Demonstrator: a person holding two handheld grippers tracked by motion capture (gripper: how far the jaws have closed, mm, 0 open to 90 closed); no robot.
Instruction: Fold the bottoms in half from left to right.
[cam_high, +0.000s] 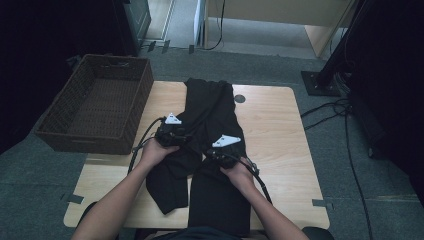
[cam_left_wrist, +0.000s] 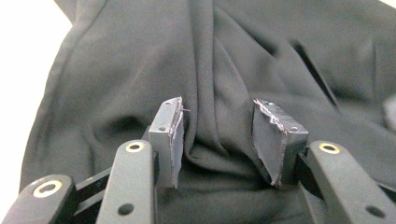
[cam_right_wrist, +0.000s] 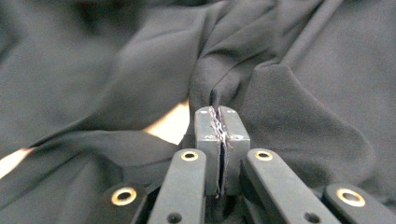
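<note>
Working a black garment (cam_high: 210, 135) spread down the middle of the bench (cam_high: 280, 135), both grippers on it. It runs from the far edge of the bench to the near edge, where it hangs over toward us. Looks like trousers, two legs side by side at the near end, but we can't tell for sure from the folds.

Left gripper (cam_high: 170, 134): sits on the left side of the garment, about midway along it. In the left gripper view the gripper (cam_left_wrist: 223, 140) has its jaws roughly half apart, with a raised ridge of cloth (cam_left_wrist: 210, 149) standing between the pads (cam_left_wrist: 176, 140). The pads aren't pressing on it; the cloth bunches in the gap, and there's daylight between fold and right pad. So: narrow-ish opening, nothing clamped.

Right gripper (cam_high: 225, 152): on the right side of the garment, nearer to us than the left one. In the right gripper view the gripper (cam_right_wrist: 221, 123) has its pads brought together, and a pinch of black cloth (cam_right_wrist: 219, 88) comes up out of the seam between them, with creases fanning away from that point. Closed and holding the garment.

Pale bench surface (cam_right_wrist: 170, 125) shows through a gap under the cloth just left of the right gripper's jaws.

Brown wicker basket (cam_high: 95, 105) sits at the left end of the bench, partly overhanging it, well apart from the garment. Cables (cam_high: 145, 137) trail from both grippers back toward our arms.
</note>
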